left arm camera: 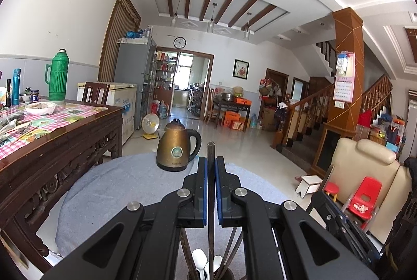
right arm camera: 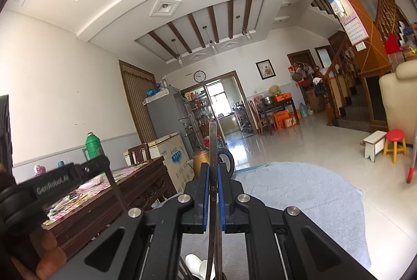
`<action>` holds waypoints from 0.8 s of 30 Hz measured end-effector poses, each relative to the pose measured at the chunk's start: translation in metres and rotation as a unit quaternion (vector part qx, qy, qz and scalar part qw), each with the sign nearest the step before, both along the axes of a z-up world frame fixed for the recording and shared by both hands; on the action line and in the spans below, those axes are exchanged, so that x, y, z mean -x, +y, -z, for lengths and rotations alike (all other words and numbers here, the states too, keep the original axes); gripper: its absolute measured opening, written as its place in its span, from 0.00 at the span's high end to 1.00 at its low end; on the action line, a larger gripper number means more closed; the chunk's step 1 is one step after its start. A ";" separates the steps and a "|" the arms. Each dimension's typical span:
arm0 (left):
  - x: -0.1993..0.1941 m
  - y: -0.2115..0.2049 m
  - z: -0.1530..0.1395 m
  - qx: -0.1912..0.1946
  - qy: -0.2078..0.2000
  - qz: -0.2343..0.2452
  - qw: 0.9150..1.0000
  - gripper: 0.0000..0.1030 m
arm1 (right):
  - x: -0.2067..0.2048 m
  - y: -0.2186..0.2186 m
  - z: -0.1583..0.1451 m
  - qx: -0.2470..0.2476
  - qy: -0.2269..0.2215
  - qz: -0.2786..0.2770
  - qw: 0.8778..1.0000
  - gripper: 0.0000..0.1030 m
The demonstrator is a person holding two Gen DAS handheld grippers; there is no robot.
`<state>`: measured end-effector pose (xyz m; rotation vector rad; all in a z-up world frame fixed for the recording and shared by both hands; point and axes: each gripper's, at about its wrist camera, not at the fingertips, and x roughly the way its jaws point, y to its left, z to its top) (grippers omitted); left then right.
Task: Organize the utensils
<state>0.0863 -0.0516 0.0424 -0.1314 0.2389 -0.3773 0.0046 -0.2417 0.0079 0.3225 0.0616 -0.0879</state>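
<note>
Fingers of left gripper [left arm camera: 211, 162] and right gripper [right arm camera: 212, 168] each clamp a dark chopstick [left arm camera: 210, 149] upright; gold kettle [left arm camera: 177, 147] beyond on the grey-clothed table [left arm camera: 117, 183], tiled floor [left arm camera: 260, 147] behind it.

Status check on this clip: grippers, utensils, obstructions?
Left gripper shut on a dark chopstick, upright. Right gripper shut on an inscribed chopstick. Utensil holder below, white spoons inside. Kettle stands clear.

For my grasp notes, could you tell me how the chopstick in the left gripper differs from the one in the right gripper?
The left chopstick looks plain and dark with a pointed tip; the right chopstick carries gold characters and looks paler. The left one stands straight, while the right one curves slightly in this fisheye view. Both stand upright, clamped in the left gripper and right gripper, above white spoons.
</note>
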 end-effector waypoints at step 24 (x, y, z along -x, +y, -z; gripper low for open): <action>-0.029 -0.003 0.028 -0.012 0.036 -0.011 0.999 0.95 | -0.044 0.000 0.029 -0.001 0.039 0.003 0.999 0.93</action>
